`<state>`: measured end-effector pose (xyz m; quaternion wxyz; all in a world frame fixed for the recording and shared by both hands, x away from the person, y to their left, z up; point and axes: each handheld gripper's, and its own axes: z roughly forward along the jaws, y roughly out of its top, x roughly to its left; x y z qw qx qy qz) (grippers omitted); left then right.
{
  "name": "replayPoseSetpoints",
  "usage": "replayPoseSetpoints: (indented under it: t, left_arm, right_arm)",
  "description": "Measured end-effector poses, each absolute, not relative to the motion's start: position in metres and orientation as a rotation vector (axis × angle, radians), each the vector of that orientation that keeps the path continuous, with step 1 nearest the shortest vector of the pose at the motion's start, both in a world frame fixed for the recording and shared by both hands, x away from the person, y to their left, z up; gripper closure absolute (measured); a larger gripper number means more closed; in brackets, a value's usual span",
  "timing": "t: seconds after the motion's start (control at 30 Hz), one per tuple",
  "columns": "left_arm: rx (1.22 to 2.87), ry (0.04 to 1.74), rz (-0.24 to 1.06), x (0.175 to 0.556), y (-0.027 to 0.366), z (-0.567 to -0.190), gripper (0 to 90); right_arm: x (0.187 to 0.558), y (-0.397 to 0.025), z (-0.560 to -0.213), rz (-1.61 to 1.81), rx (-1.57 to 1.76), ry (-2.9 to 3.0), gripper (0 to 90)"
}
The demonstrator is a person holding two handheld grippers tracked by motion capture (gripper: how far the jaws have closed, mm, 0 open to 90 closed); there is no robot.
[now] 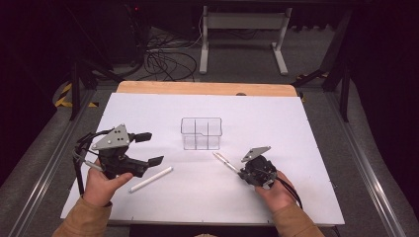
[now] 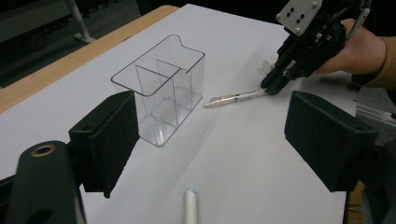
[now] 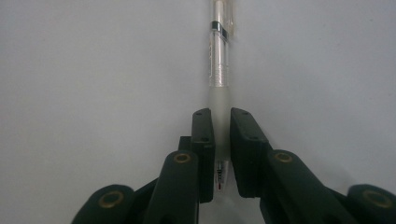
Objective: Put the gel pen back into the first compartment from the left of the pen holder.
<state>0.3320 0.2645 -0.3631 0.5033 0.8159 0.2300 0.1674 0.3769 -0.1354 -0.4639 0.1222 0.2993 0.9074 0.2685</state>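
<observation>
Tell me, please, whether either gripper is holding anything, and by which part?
The right gripper is closed on the clear pen near one end, on its frosted grip section. The left gripper is open and holds nothing.

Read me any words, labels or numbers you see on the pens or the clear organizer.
Clear pen held in the right tongs: dark print along its barrel, too small and blurred to read.
White pen: no text visible.
Clear organizer: no text visible.

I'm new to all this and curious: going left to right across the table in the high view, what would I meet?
Left gripper → white pen → clear organizer box → clear pen → right gripper.
</observation>
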Motion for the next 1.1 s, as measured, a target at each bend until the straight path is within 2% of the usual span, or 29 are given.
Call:
replayPoseSetpoints:
  t: [1.1]
  left_arm:
    - [1.963,0.559,0.405,0.331,0.268,-0.362,18.4]
  right_arm:
    - [0.353,-0.142,-0.401,1.004,0.671,2.609,80.7]
